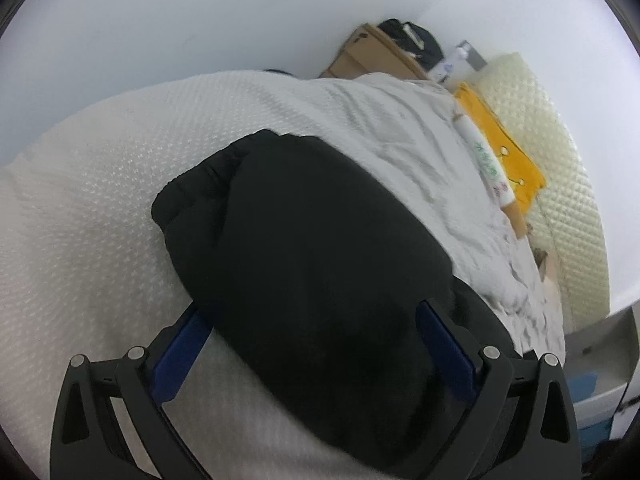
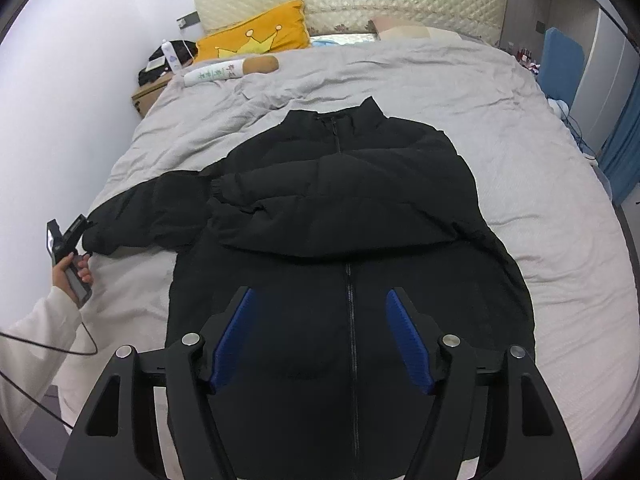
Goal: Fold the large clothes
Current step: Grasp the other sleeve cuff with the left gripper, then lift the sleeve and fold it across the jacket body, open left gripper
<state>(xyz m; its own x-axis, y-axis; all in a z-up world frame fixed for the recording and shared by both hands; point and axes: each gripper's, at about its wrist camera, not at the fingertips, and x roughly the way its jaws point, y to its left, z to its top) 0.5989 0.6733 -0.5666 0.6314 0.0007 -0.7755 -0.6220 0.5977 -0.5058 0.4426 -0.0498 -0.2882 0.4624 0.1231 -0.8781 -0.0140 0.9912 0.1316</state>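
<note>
Your black jacket (image 2: pixel 344 216) lies zip-up in the middle of the bed (image 2: pixel 540 160), collar toward the headboard edge, hem at the foot edge nearest you. One sleeve is already laid across the chest; the other sleeve (image 1: pixel 288 240) stretches out toward the bed's left edge.

Your left gripper (image 1: pixel 316 344) has its jaws spread wide around that outstretched sleeve — the blue pads (image 1: pixel 184 356) stand either side of the fabric without pinching it. Your right gripper (image 2: pixel 320 340) hovers over the lower front near the zip, jaws parted and empty.

The risks, as I judge them: this padding is thick and slippery, so if you close on a shallow bite of the sleeve, it will likely slide out mid-fold. Grab too deep and you may catch the grey duvet under it and drag the bedding along. Lifting the sleeve quickly could also pull the folded sleeve off the chest.

Containers: only a cardboard box (image 2: pixel 148 94) beside the bed's far left corner — dark items rest on top, and its inside is not visible.
</note>
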